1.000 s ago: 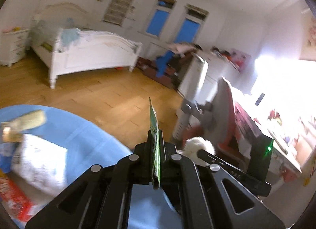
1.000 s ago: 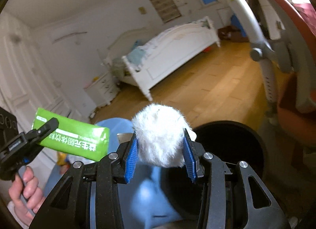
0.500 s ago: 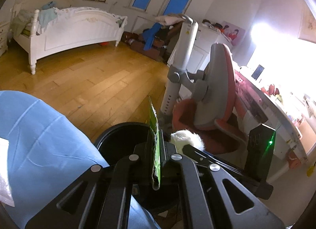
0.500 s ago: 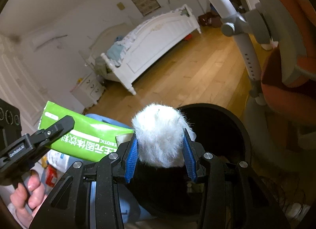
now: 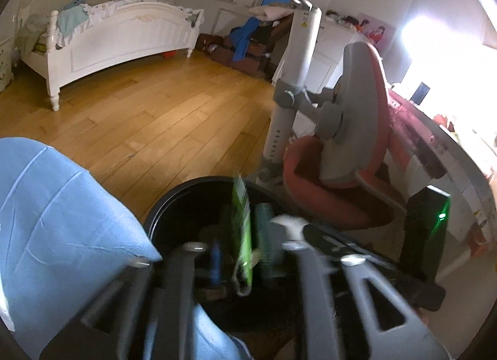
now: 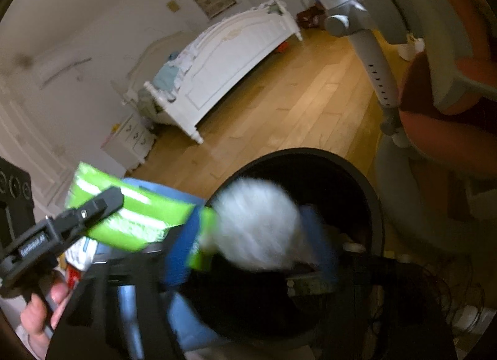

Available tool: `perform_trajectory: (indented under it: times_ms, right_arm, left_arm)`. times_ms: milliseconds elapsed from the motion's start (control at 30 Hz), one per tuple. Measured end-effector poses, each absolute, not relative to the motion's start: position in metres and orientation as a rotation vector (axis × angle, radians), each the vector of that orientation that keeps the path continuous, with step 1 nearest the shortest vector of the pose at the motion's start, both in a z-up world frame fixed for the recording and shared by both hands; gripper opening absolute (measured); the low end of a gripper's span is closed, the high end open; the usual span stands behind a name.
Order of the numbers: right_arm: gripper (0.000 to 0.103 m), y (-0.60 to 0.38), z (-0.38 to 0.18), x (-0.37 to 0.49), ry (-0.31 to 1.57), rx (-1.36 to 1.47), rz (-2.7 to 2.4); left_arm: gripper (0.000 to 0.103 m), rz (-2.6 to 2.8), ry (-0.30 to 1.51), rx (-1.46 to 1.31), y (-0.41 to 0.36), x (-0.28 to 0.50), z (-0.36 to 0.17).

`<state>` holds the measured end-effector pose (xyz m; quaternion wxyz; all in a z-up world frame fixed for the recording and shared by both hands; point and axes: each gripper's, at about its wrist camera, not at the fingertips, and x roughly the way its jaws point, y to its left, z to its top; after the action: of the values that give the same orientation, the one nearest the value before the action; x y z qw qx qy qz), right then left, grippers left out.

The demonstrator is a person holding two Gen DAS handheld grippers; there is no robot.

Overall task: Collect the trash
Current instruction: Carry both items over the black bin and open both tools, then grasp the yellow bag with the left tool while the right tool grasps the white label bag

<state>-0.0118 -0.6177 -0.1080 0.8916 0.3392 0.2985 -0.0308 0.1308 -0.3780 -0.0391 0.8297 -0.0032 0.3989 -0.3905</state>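
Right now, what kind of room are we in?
It looks like a bedroom, probably a child's. There is a white bed on a wooden floor, a small white dresser beside it, and a red and grey desk chair next to a desk by the bright window.

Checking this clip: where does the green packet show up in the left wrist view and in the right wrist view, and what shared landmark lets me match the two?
Left wrist view: the green packet is edge-on at lower centre, between the opening jaws of the left gripper, above the black bin.
Right wrist view: it is at lower left, seen broadside, beside the white fluffy ball.
Shared landmark: the white bed, also seen at.
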Motion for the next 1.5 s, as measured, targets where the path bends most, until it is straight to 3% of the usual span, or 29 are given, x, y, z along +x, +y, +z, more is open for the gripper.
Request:
perform_trajectory:
  times_ms: [33, 67, 333, 567, 833, 1067, 1300, 1500]
  right_arm:
    - [0.082, -0.618, -0.108, -0.012, 0.621, 0.702, -0.065]
    - [0.082, -0.618, -0.107, -0.013, 0.626, 0.696, -0.069]
    - [0.083, -0.599, -0.087, -0.012, 0.623, 0.668, -0.035]
    - [0.086, -0.541, -0.056, 0.014, 0.637, 0.587, 0.084]
    - [0.096, -0.419, -0.006, 0.066, 0.691, 0.333, 0.435]
    - [0.097, -0.306, 0.018, 0.117, 0.748, -0.02, 0.701]
    - [0.097, -0.24, -0.004, 0.163, 0.833, -0.24, 0.828]
    - [0.097, -0.226, -0.022, 0.179, 0.856, -0.337, 0.794]
  left_arm:
    - [0.081, -0.81, 0.839, -0.003, -0.376, 0.13, -0.038]
    - [0.095, -0.778, 0.8, -0.01, -0.37, 0.127, -0.035]
    - [0.096, -0.739, 0.761, -0.03, -0.336, 0.117, -0.018]
    - [0.097, -0.638, 0.736, -0.053, -0.261, 0.107, 0.002]
    - [0.097, -0.477, 0.653, 0.041, -0.13, 0.103, 0.018]
    - [0.097, -0.476, 0.643, 0.202, -0.034, 0.125, 0.014]
    - [0.097, -0.601, 0.704, 0.445, -0.027, 0.154, -0.014]
    - [0.096, -0.675, 0.734, 0.442, -0.026, 0.178, -0.029]
